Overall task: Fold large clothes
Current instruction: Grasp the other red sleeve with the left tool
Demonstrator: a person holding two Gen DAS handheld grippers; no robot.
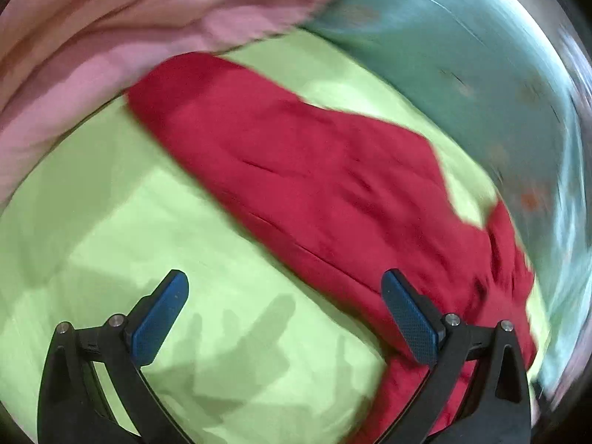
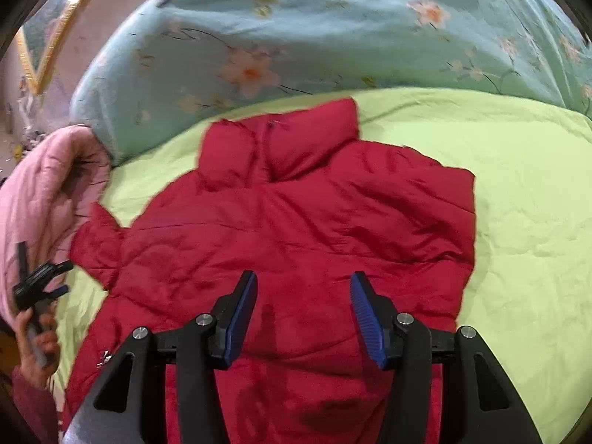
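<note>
Red jacket (image 2: 296,229) collar only in right view; left gripper (image 1: 285,314), right gripper (image 2: 303,314) fingers wide, empty.

Red jacket (image 2: 296,222), lime sheet (image 2: 518,185), floral teal quilt (image 2: 296,37)

Bedroom, green bedsheet (image 2: 518,192), floral quilt (image 2: 296,37)

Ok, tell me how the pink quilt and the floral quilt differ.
The pink quilt is plain; the floral quilt is teal with pale blossoms. The pink quilt is bunched at the sheet's left edge; the floral quilt stretches along its far side. In the right wrist view, the floral quilt looks much bigger. Both border the red jacket.
</note>
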